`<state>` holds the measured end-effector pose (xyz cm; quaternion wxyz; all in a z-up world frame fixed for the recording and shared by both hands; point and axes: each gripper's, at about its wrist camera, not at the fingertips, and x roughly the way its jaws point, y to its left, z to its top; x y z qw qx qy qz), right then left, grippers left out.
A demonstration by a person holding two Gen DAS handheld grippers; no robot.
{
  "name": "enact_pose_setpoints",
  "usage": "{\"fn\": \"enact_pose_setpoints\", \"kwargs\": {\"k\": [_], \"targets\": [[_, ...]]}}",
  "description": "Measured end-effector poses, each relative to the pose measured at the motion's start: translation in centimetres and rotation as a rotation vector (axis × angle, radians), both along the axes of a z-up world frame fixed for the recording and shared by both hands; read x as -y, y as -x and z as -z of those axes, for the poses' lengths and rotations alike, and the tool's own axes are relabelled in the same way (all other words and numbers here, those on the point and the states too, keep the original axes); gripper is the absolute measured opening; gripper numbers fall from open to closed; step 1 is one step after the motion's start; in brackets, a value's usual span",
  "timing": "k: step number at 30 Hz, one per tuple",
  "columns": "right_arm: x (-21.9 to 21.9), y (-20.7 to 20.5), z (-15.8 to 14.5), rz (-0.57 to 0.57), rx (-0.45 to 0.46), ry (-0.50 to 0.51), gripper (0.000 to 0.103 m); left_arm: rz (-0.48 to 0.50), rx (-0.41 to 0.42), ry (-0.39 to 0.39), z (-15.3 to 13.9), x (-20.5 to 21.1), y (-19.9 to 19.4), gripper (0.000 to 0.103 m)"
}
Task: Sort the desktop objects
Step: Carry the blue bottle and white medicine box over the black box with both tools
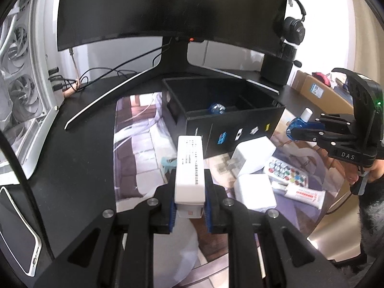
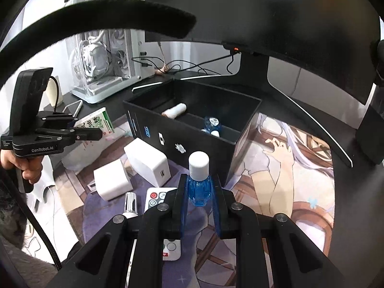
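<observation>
My left gripper (image 1: pixel 189 180) is shut on a long white box (image 1: pixel 189 158), held above the printed desk mat. From the right wrist view that box (image 2: pixel 105 120) shows green print, pinched in the left gripper (image 2: pixel 96 133). My right gripper (image 2: pixel 199 182) is shut on a small blue bottle (image 2: pixel 198 189) with a white cap, just in front of the black divided organiser box (image 2: pixel 168 132). The left wrist view shows the right gripper (image 1: pixel 302 132) with the bottle (image 1: pixel 296 126) beside the organiser's (image 1: pixel 240 129) right end. Inside the organiser lie another blue bottle (image 2: pixel 212 124) and a white roll (image 2: pixel 175 111).
Two white chargers (image 1: pixel 254 153) (image 1: pixel 254 192), a remote with coloured buttons (image 1: pixel 288 171), a white tube (image 1: pixel 304 195) and a silver cylinder (image 2: pixel 130 204) lie on the mat. A monitor stand (image 1: pixel 172 55), a white PC case (image 2: pixel 105 55), a phone (image 1: pixel 16 228) and headphones (image 1: pixel 294 27) surround it.
</observation>
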<state>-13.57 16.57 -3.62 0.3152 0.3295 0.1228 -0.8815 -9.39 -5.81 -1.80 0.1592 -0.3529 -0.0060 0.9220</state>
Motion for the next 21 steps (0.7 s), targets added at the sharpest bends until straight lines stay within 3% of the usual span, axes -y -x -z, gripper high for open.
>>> {"fn": "enact_pose_setpoints", "kwargs": {"k": [21], "targets": [[0.0, 2.8, -5.5, -0.056, -0.048, -0.009, 0.017, 0.052, -0.073, 0.017, -5.9, -3.1, 4.3, 0.016]]}}
